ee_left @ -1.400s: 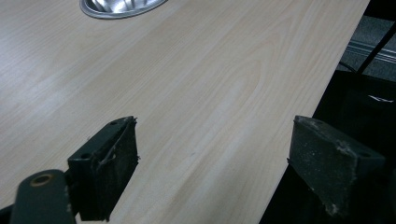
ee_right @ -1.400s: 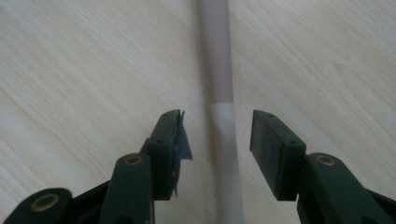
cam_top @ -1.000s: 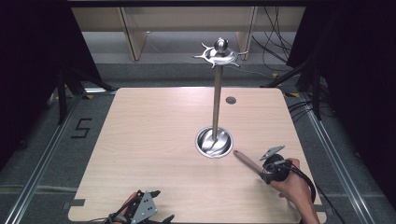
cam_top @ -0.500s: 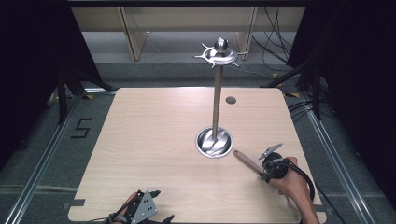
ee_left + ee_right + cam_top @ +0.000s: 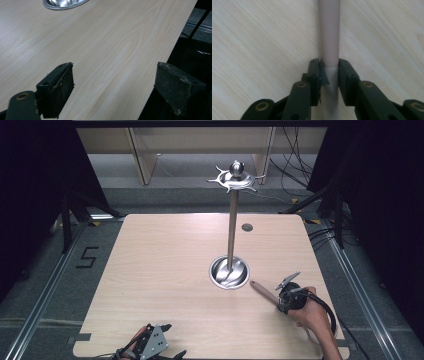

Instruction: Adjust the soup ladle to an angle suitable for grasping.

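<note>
Rod (image 5: pixel 264 292), pale pinkish-beige and cylindrical, was held in the right claw (image 5: pixel 280 301) low over the tabletop (image 5: pixel 165 270), toward the 4 o'clock part of the surface in the high view. Its free end pointed toward 10 o'clock and stopped just beside the rim of the metal stand's round base (image 5: pixel 229 272); whether they touched could not be determined. In the right gripper view the rod (image 5: pixel 329 37) ran straight up from between the two black jaws of the right claw (image 5: pixel 329 72), which were closed narrowly against its sides. A person's right hand (image 5: pixel 312 312) gripped that tool, with the black cable (image 5: pixel 325 307) looping behind it.

The stand's upright pole (image 5: pixel 231 227) rose from the dished base to a hooked metal crown (image 5: pixel 234 179) with a ball on top. A small dark round spot (image 5: pixel 247 227) lay on the tabletop at 1 o'clock from the base, well apart from it.

The left claw (image 5: pixel 165 340) sat at the near edge of the tabletop, at about 7 o'clock. In the left gripper view its jaws stood wide apart around the left claw (image 5: pixel 113 87), with nothing between them, above the tabletop edge (image 5: pixel 125 75); part of the base rim (image 5: pixel 63 3) appeared at the top.
</note>
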`<state>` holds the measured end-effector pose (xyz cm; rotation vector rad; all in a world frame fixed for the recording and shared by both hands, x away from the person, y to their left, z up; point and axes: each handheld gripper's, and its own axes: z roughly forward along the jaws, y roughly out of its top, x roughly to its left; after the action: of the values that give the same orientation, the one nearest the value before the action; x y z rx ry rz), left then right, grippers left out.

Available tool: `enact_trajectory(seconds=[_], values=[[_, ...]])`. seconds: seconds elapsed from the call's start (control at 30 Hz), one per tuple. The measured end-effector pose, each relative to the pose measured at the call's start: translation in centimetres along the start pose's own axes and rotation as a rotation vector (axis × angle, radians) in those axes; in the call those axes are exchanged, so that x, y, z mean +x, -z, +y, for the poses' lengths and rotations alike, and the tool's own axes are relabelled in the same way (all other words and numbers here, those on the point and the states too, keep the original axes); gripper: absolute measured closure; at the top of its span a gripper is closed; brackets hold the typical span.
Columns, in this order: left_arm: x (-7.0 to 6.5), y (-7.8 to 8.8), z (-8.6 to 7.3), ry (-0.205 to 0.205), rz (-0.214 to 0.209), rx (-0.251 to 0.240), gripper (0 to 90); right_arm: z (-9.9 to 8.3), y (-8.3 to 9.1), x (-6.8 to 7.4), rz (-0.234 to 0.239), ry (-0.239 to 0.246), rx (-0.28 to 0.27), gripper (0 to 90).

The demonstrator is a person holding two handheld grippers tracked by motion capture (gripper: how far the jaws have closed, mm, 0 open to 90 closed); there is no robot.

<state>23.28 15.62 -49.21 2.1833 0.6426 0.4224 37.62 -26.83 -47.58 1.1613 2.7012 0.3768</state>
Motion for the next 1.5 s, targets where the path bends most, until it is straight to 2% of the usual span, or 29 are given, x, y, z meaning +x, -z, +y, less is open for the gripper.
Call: enact_trajectory(seconds=[0.13, 0.2, 0.3, 0.37, 0.4, 0.43, 0.5, 0.53, 0.6, 0.63, 0.67, 0.7, 0.8, 0.93, 0.97, 1.0, 1.1, 1.13, 1.17, 1.27, 1.3, 1.37, 1.43, 1.5], values=[[0.0, 0.0, 0.0, -0.004, 0.002, -0.002, 15.0, 0.0, 0.0, 0.0, 0.002, 0.012, -0.002, 77.2], [-0.1, 0.0, 0.0, -0.005, 0.014, -0.011, 15.0, 0.0, 0.0, 0.0, 0.01, 0.05, -0.004, 77.4], [-0.1, 0.0, 0.0, -0.008, 0.017, -0.012, 15.0, 0.0, 0.5, 0.5, -0.009, 0.023, -0.013, 77.5], [-0.1, 0.0, 0.0, -0.001, 0.014, -0.014, 15.0, 0.1, 0.8, 0.4, -0.012, 0.037, -0.02, 77.5], [-0.1, 0.0, 0.0, 0.0, 0.014, -0.015, 14.9, 0.1, 1.1, 0.4, -0.017, 0.038, -0.03, 77.5], [-0.1, 0.0, -0.1, -0.001, 0.013, -0.014, 15.0, 0.1, 1.7, 0.4, -0.042, 0.059, -0.059, 77.6], [0.0, 0.1, 0.0, -0.004, -0.001, -0.001, 15.0, 0.1, 2.0, 0.5, -0.044, 0.053, -0.062, 77.5], [0.0, 0.1, 0.0, -0.009, 0.002, 0.0, 15.0, 0.1, 2.5, 0.6, -0.052, 0.053, -0.081, 77.6], [-0.2, -0.1, 0.0, 0.011, 0.015, -0.028, 15.0, 0.1, 3.1, 0.7, -0.058, 0.055, -0.105, 77.6], [-0.3, -0.1, -0.1, 0.018, 0.014, -0.033, 15.0, 0.1, 3.7, 0.7, -0.067, 0.075, -0.136, 77.6], [-0.2, -0.1, 0.0, 0.009, 0.014, -0.027, 15.0, 0.1, 3.7, 0.7, -0.067, 0.075, -0.136, 77.6], [-0.2, 0.0, 0.0, 0.012, 0.0, -0.017, 15.0, 0.1, 4.3, 0.6, -0.061, 0.081, -0.171, 77.6], [-0.2, 0.0, 0.0, 0.002, 0.0, -0.01, 15.0, 0.0, 4.9, 0.5, -0.065, 0.084, -0.196, 77.6], [-0.2, 0.0, 0.0, 0.007, -0.001, -0.013, 15.0, -0.4, 6.1, 0.1, -0.049, 0.085, -0.242, 77.6], [-0.2, 0.0, 0.0, 0.005, 0.0, -0.011, 15.0, -0.6, 6.6, 0.1, -0.048, 0.077, -0.271, 77.6], [-0.2, 0.0, 0.0, 0.009, -0.001, -0.013, 15.0, -0.7, 6.7, -0.1, -0.051, 0.094, -0.309, 77.6], [-0.3, -0.1, 0.0, 0.02, -0.005, -0.02, 15.0, -1.0, 7.4, -0.1, -0.04, 0.077, -0.311, 77.6], [-0.2, -0.1, 0.0, 0.006, -0.003, -0.006, 15.0, -1.1, 7.6, -0.1, -0.035, 0.069, -0.317, 77.6], [-0.1, 0.1, -0.1, 0.0, -0.001, 0.003, 15.0, -1.4, 8.0, -0.2, -0.027, 0.074, -0.352, 77.6], [0.0, 0.1, -0.1, 0.001, 0.002, 0.0, 15.0, -1.8, 8.4, -0.6, -0.015, 0.065, -0.376, 77.6], [-0.2, 0.0, -0.1, 0.022, 0.003, -0.018, 15.0, -2.1, 8.6, -0.9, -0.024, 0.07, -0.409, 77.6], [0.0, 0.1, -0.1, 0.005, 0.006, 0.0, 15.0, -2.3, 8.9, -1.0, -0.013, 0.061, -0.407, 77.6], [-0.1, 0.0, -0.1, 0.027, 0.001, -0.016, 15.0, -2.6, 9.3, -1.3, -0.004, 0.063, -0.439, 77.6], [0.0, 0.1, -0.1, 0.012, 0.01, -0.008, 15.0, -2.7, 9.4, -1.3, 0.006, 0.054, -0.446, 77.7]])
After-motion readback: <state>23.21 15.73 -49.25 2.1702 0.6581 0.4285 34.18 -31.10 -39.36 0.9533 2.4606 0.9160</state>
